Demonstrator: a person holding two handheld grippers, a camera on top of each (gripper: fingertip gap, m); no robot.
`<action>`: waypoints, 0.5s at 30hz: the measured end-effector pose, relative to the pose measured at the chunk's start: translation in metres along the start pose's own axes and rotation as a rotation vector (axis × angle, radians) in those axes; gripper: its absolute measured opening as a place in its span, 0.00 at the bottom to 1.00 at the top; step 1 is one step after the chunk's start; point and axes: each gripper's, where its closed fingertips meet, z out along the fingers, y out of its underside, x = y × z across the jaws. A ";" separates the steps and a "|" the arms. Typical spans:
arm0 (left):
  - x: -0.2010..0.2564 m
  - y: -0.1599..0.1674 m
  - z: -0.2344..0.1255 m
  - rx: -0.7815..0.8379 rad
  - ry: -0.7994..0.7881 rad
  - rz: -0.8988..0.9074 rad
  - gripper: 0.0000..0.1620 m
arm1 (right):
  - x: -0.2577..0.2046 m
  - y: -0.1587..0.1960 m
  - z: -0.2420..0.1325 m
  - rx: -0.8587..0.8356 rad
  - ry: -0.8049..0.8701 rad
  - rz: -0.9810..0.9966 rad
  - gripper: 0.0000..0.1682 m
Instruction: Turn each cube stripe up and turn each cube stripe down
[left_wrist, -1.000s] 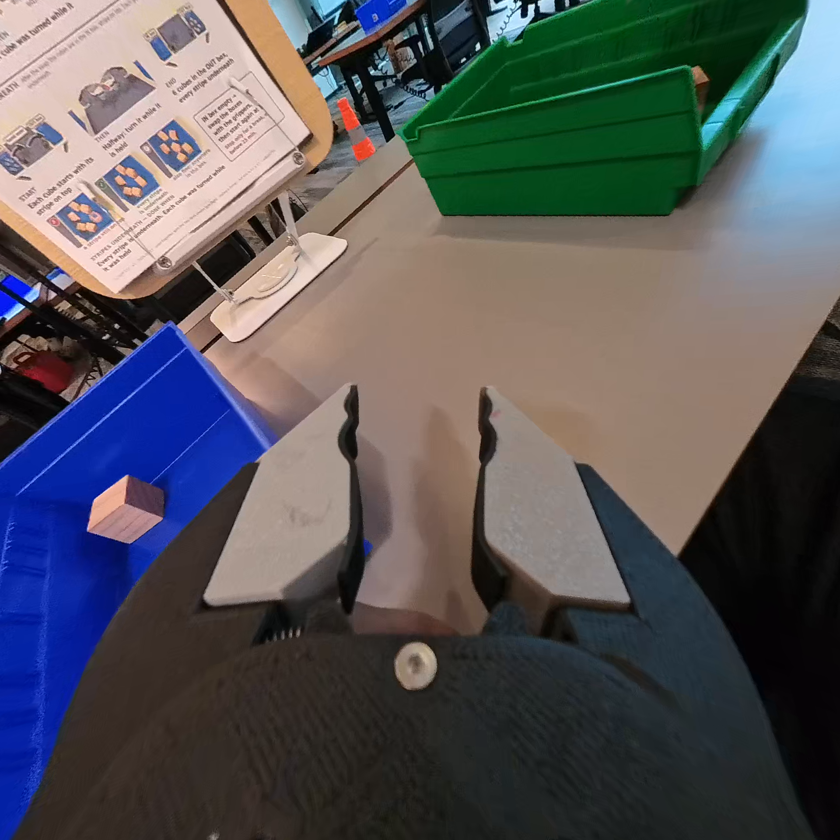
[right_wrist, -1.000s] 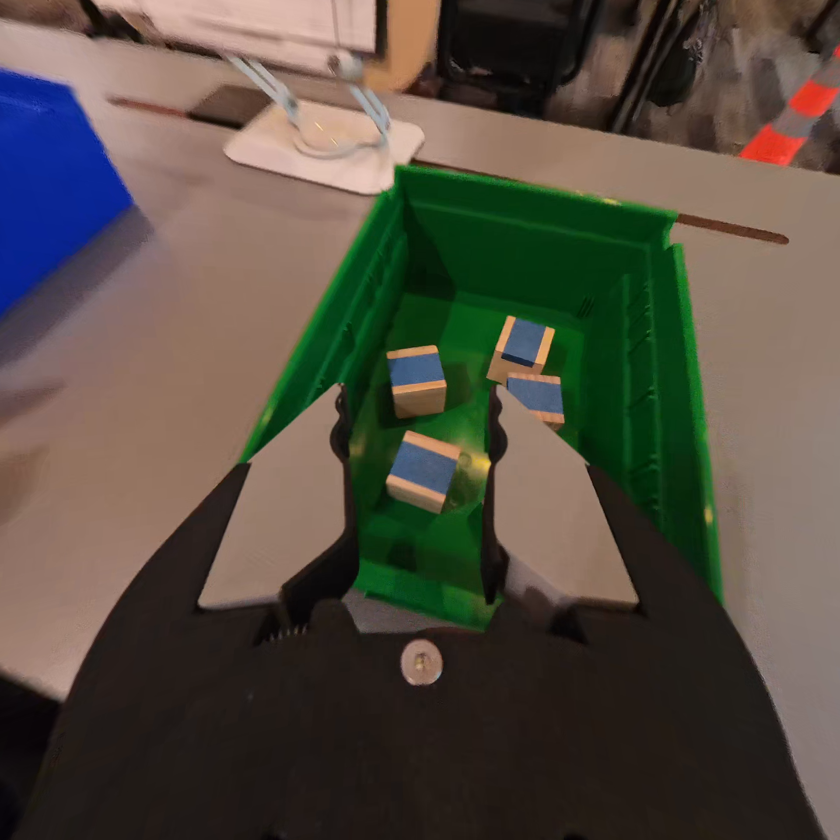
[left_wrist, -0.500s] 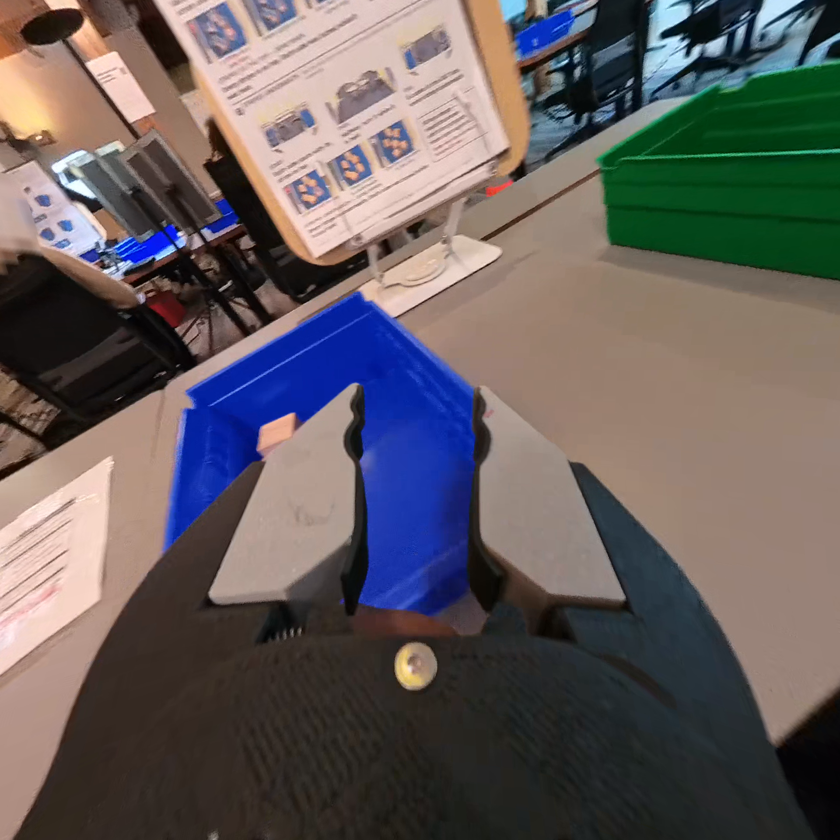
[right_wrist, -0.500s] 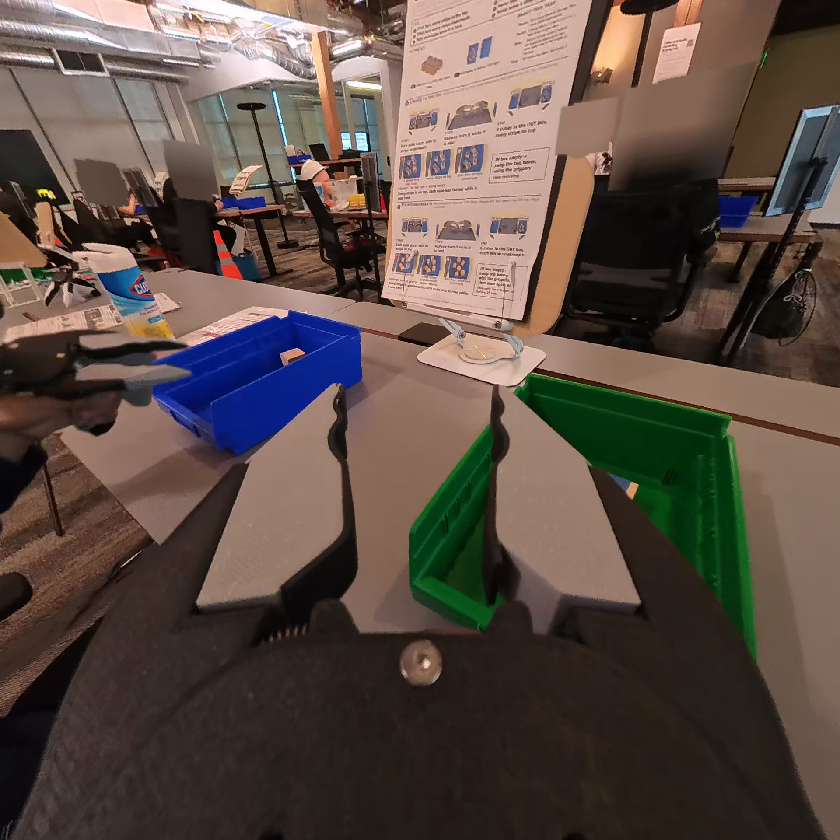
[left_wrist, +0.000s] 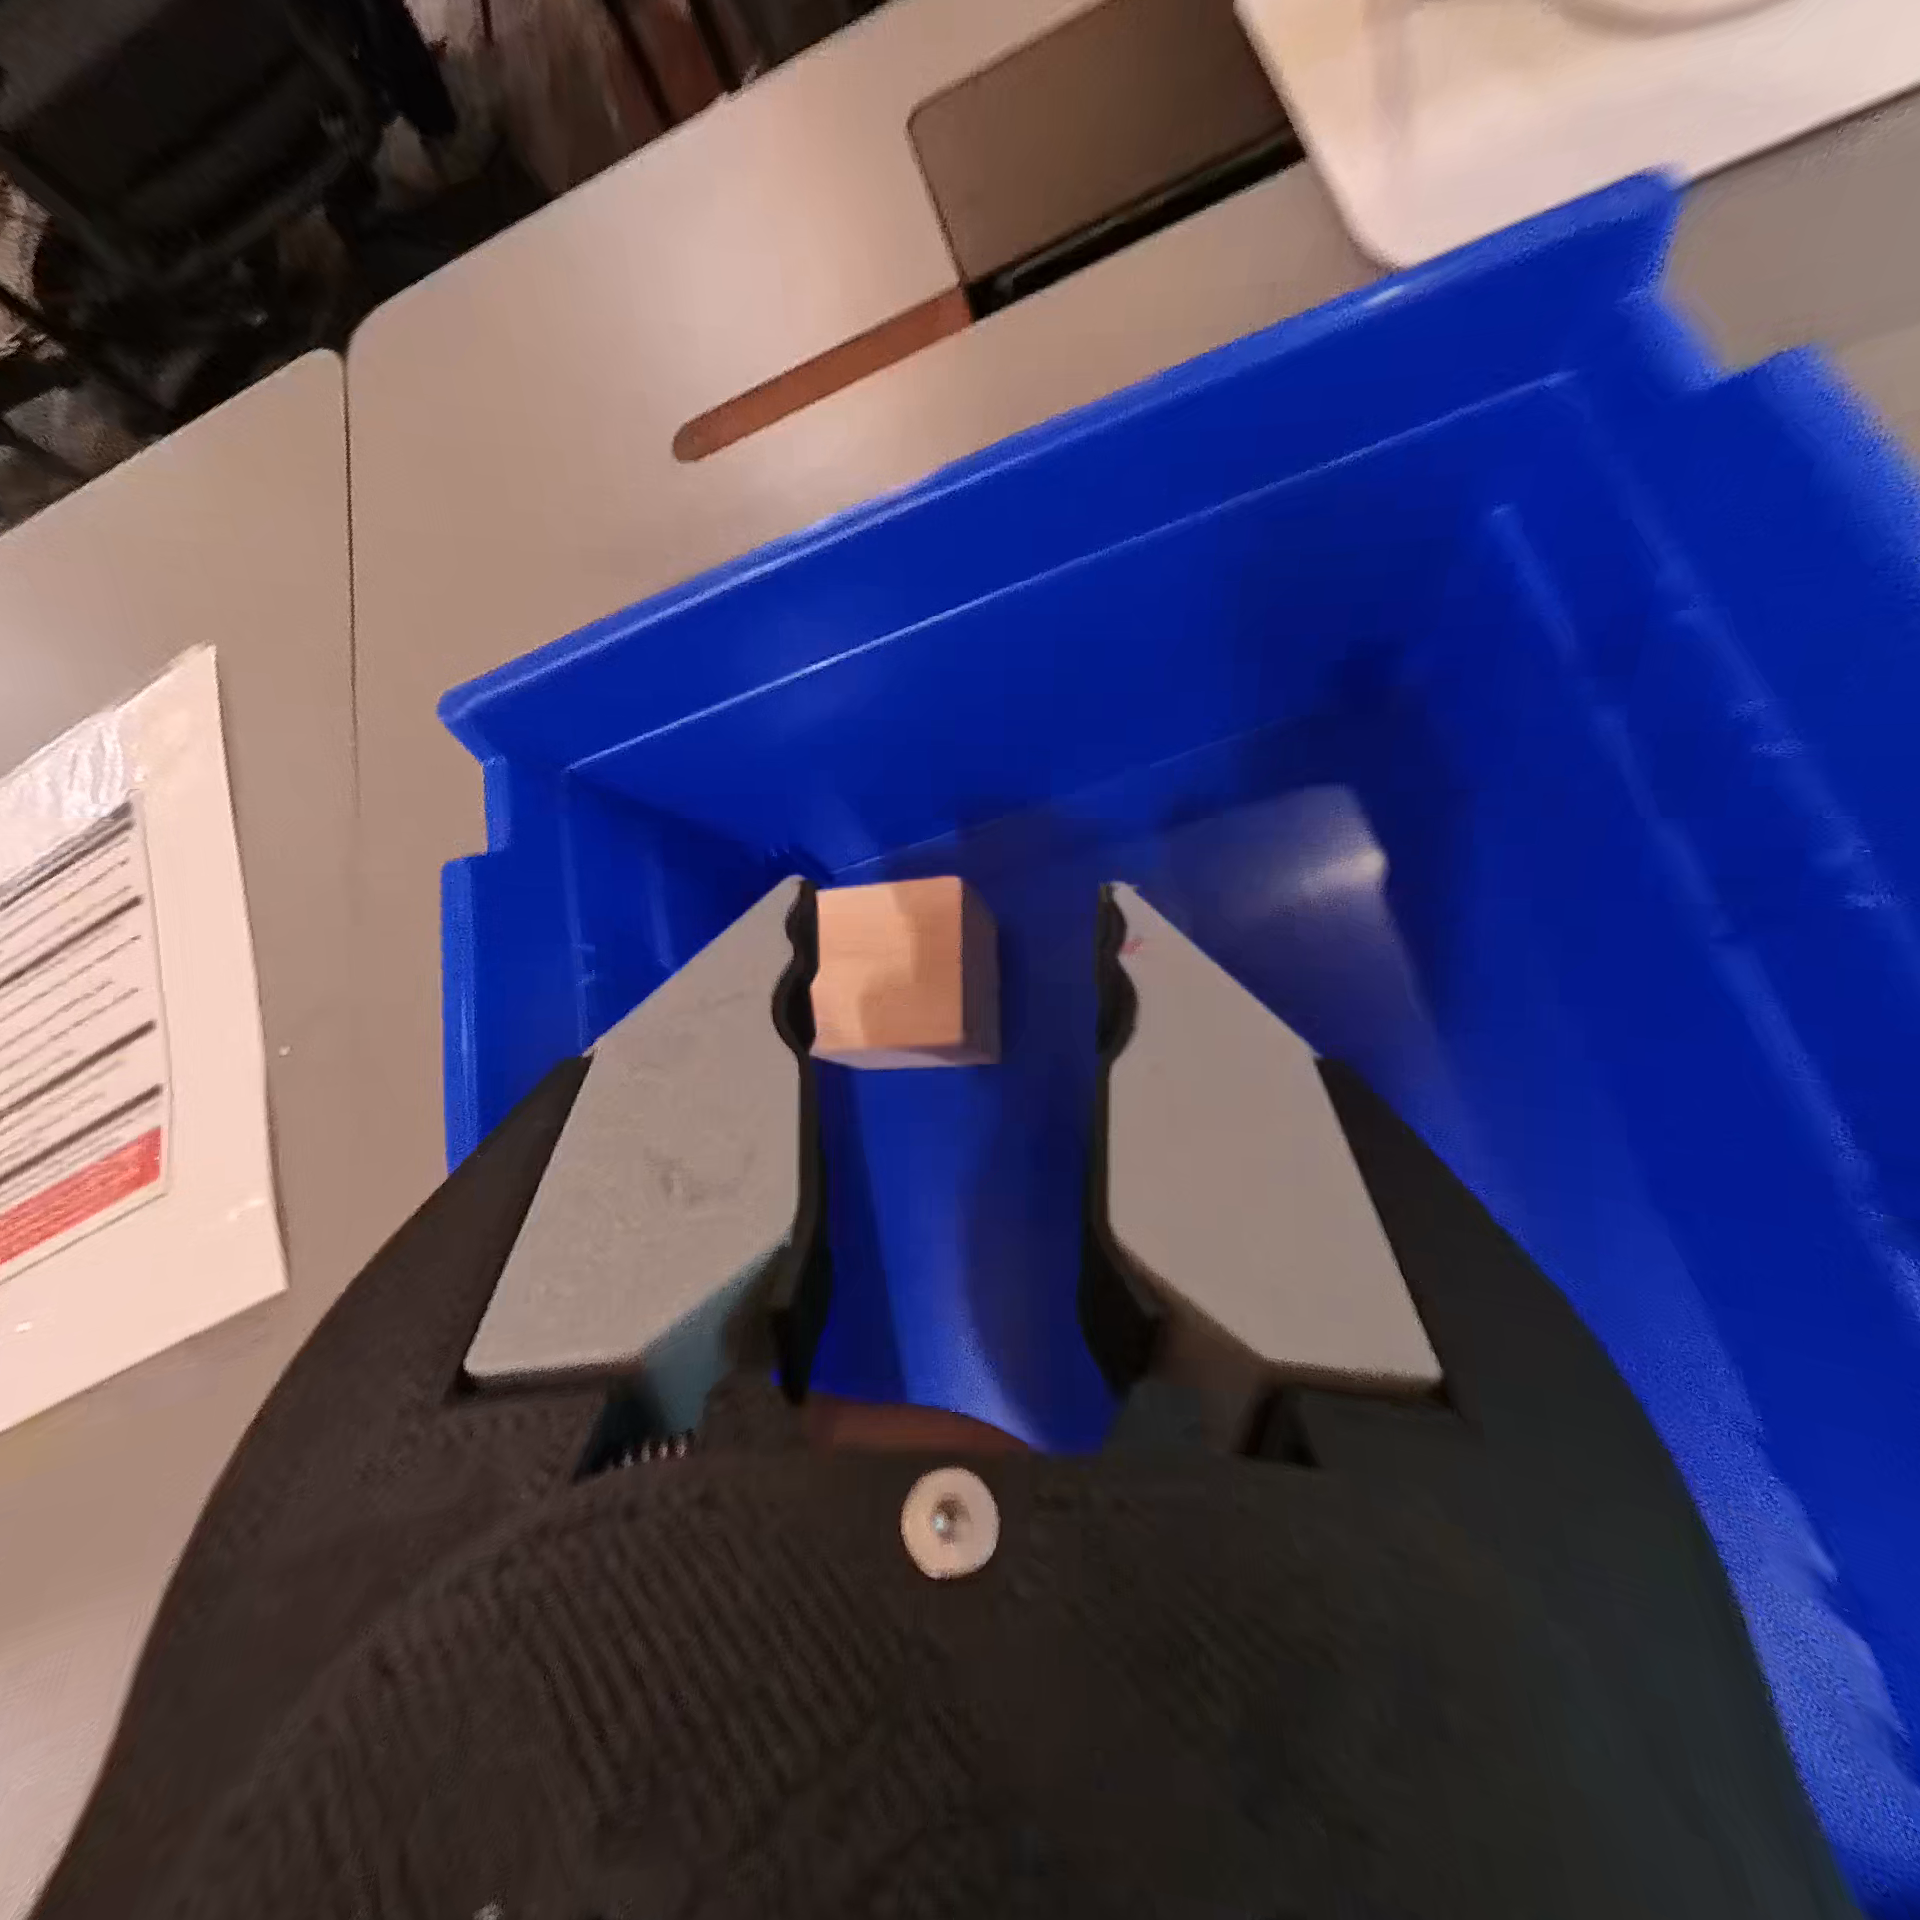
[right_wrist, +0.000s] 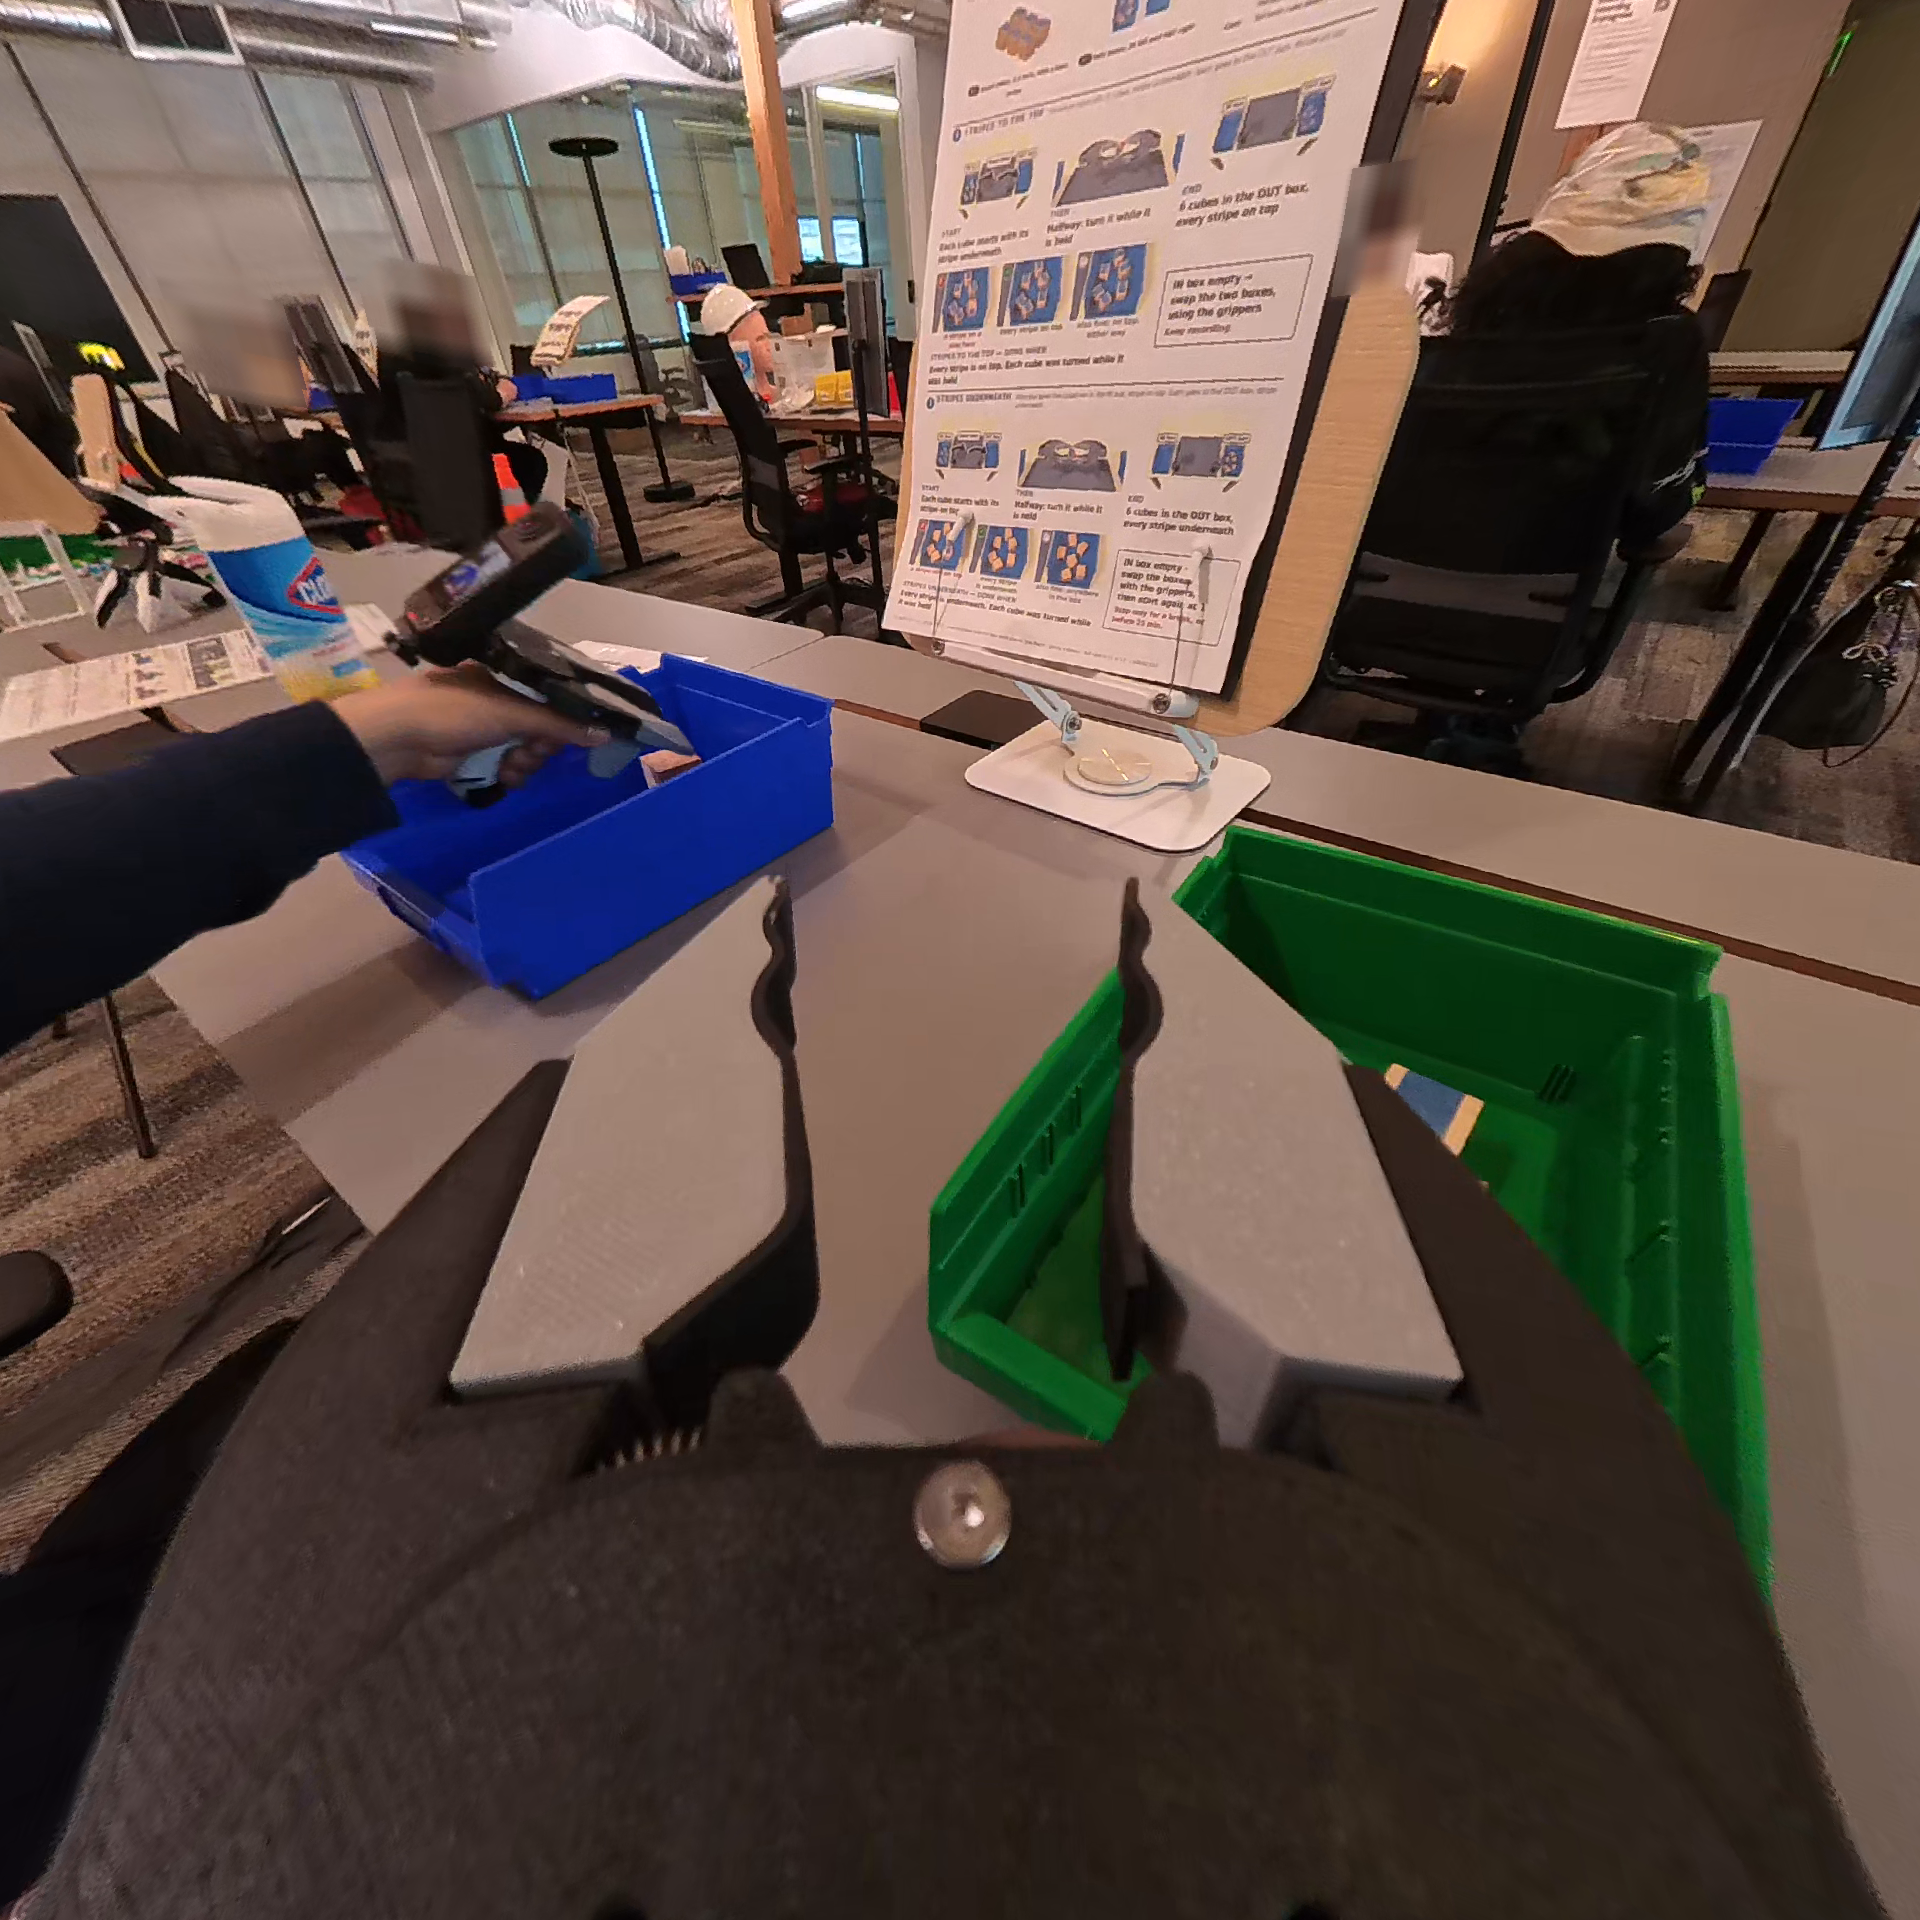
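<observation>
A plain wooden cube (left_wrist: 899, 971) with no stripe showing lies in the blue bin (left_wrist: 1507, 935), near its far wall. My left gripper (left_wrist: 951, 966) is open and reaches down into the bin, its jaws standing either side of the cube, the left finger (left_wrist: 707, 1143) close against it. In the right wrist view the left gripper (right_wrist: 649, 743) hangs over the blue bin (right_wrist: 644, 862) by the cube (right_wrist: 670, 767). My right gripper (right_wrist: 951, 977) is open and empty above the table beside the green bin (right_wrist: 1621, 1143). A blue-striped cube (right_wrist: 1434, 1107) peeks out inside the green bin.
A white instruction board on a stand (right_wrist: 1122, 343) rises behind the bins; its base (right_wrist: 1117, 779) rests on the grey table (right_wrist: 935, 862). A printed sheet (left_wrist: 114, 1018) lies left of the blue bin. A wipes canister (right_wrist: 281, 592) stands far left. People sit at desks beyond.
My left gripper swung left from the bare table and dropped into the blue bin around the wooden cube. My right gripper lifted away from the green bin's inside and now looks across the table.
</observation>
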 end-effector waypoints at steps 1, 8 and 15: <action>-0.003 0.002 0.010 -0.034 -0.022 0.018 0.32 | 0.003 0.001 0.000 -0.003 0.011 -0.003 0.36; -0.019 0.030 0.045 -0.192 -0.170 0.203 0.32 | 0.015 0.003 -0.002 0.004 0.009 0.041 0.36; 0.011 0.042 0.013 -0.145 0.065 0.178 0.31 | 0.006 -0.001 -0.002 0.010 -0.017 0.023 0.36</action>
